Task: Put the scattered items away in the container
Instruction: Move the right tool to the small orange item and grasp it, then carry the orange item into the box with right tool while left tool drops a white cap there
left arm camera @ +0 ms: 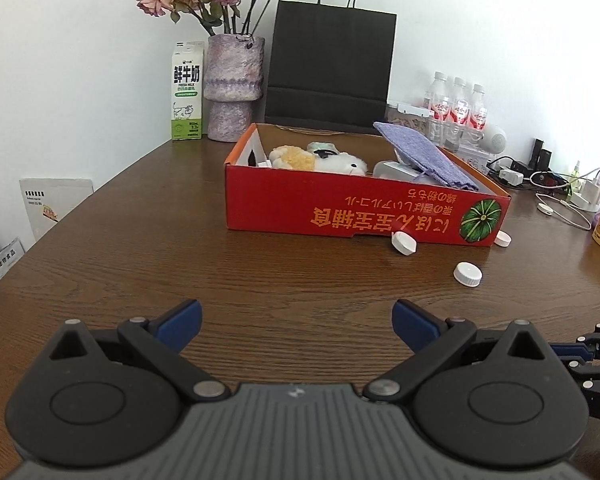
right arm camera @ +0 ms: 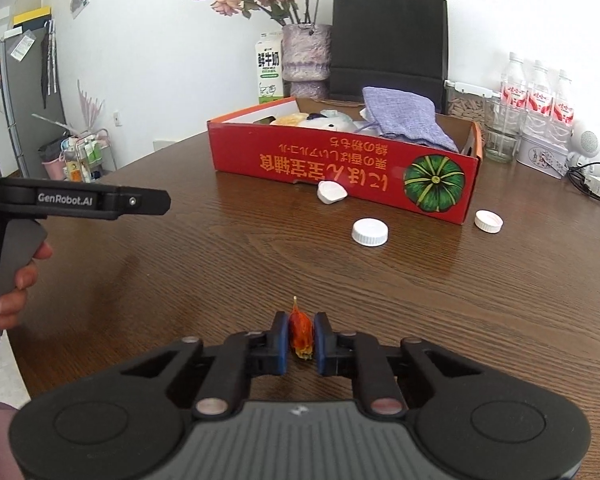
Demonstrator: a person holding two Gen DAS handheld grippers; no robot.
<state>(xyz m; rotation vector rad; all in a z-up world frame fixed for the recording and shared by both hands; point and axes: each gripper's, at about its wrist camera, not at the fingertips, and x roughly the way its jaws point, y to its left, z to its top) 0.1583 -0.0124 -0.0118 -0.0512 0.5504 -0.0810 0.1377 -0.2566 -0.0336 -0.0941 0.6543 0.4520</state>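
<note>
Your right hand-held gripper (right arm camera: 301, 338) clenched on dried orange petal (right arm camera: 300, 332), low over surface (right arm camera: 460, 300). Left hand-held gripper (left arm camera: 297, 322) released, empty. Red box (right arm camera: 340, 160) already holds plush toy (left arm camera: 320, 158), purple cloth (right arm camera: 404, 114). Remaining: three white caps (right arm camera: 369, 232) beside box, plus petal.

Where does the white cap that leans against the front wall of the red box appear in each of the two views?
Left wrist view: the leaning white cap is right of centre, at the red box front wall.
Right wrist view: the same cap is slightly right of centre, in the upper half.
Shared landmark: the green pumpkin print lies to the right of it.
</note>
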